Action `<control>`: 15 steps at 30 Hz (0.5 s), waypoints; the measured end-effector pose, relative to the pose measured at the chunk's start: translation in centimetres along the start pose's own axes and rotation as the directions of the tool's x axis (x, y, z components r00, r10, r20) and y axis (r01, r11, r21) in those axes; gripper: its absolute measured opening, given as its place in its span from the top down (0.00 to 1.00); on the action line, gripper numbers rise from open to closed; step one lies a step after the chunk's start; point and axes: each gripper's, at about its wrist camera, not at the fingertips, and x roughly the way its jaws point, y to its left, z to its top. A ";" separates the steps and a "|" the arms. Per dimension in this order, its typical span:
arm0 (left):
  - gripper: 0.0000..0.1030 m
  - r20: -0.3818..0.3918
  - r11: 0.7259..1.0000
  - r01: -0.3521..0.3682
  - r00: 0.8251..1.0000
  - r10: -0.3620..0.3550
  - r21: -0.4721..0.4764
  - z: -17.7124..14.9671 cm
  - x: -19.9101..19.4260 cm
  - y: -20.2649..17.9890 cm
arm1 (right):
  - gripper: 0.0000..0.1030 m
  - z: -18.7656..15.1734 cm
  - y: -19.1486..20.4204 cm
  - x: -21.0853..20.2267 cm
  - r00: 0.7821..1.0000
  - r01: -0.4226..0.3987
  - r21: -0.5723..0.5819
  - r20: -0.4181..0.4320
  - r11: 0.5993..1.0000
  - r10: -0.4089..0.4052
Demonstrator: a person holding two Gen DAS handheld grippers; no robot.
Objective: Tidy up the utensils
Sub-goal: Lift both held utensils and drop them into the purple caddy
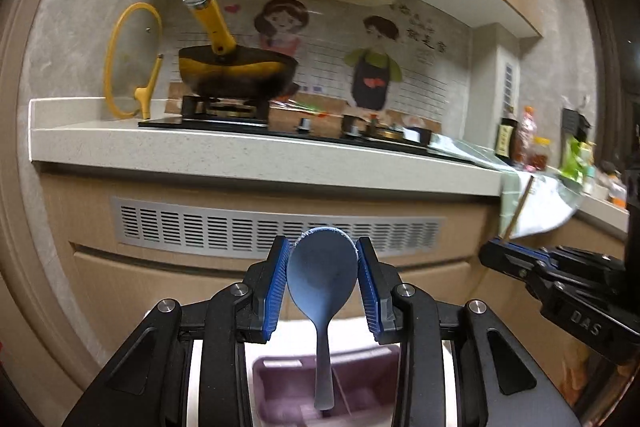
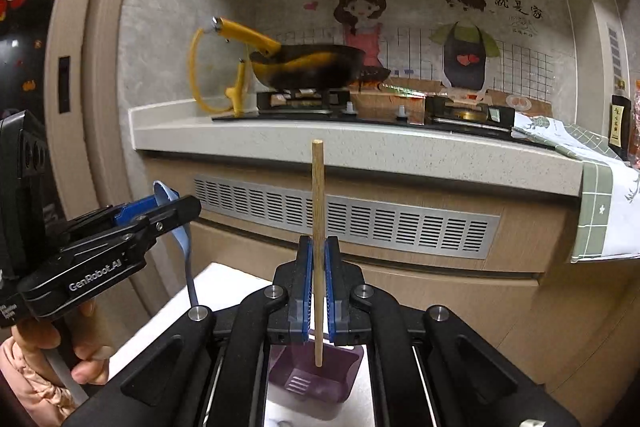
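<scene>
— Blue matte plastic rice spoon (image 1: 322, 269) stands bowl-up between the blue pads of the left hand-held gripper (image 1: 322, 259), low in the middle of the left wrist view; the pads pinch the rim of its bowl on both sides and the handle hangs down toward a purple plastic bin (image 1: 280, 387) at the bottom edge.

— And the other one?

— The right hand-held gripper (image 2: 319, 259) is pressed together on a single pale wooden chopstick (image 2: 318, 227), held upright at lower centre of the right wrist view. Its top end reaches as high as the front edge of the pale speckled stone counter (image 2: 360, 147); its bottom end hangs over the purple bin, which sits on a white surface (image 2: 224, 287).

— Room to move?

— Open air lies between both tools and the beige cabinet front with its slotted metal vent (image 2: 400, 223). The counter's lip runs across mid-frame, above the gripper tips. At the right edge of the left wrist view the right tool sits well apart from the spoon.

— Counts?

— One spoon, one chopstick, one bin, two hand-held grippers. On the counter: one yellow-handled black wok (image 1: 236, 71) on the black gas hob (image 1: 280, 127), one yellow-rimmed glass lid (image 1: 128, 63) leaning at upper left. A green-and-white cloth (image 2: 600, 195) drapes over the counter edge at right. A person's fingers (image 2: 86, 359) grip the left tool's handle at lower left.
</scene>
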 end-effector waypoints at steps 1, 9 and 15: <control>0.66 0.003 1.000 -0.006 1.000 0.006 -0.002 -0.6 0.5 0.3 | 0.95 -0.2 0.0 0.7 1.000 0.001 0.003 -0.010 1.000 -0.001; 0.66 -0.134 0.999 -0.009 0.991 0.003 -0.042 -6.3 7.8 1.7 | 0.95 -5.1 -1.0 6.7 0.979 -0.028 0.049 -0.201 0.998 0.037; 0.65 -0.259 0.999 0.001 0.966 -0.013 -0.046 -9.8 10.4 1.9 | 0.94 -8.4 -1.2 9.1 0.952 -0.038 0.079 -0.301 0.996 0.060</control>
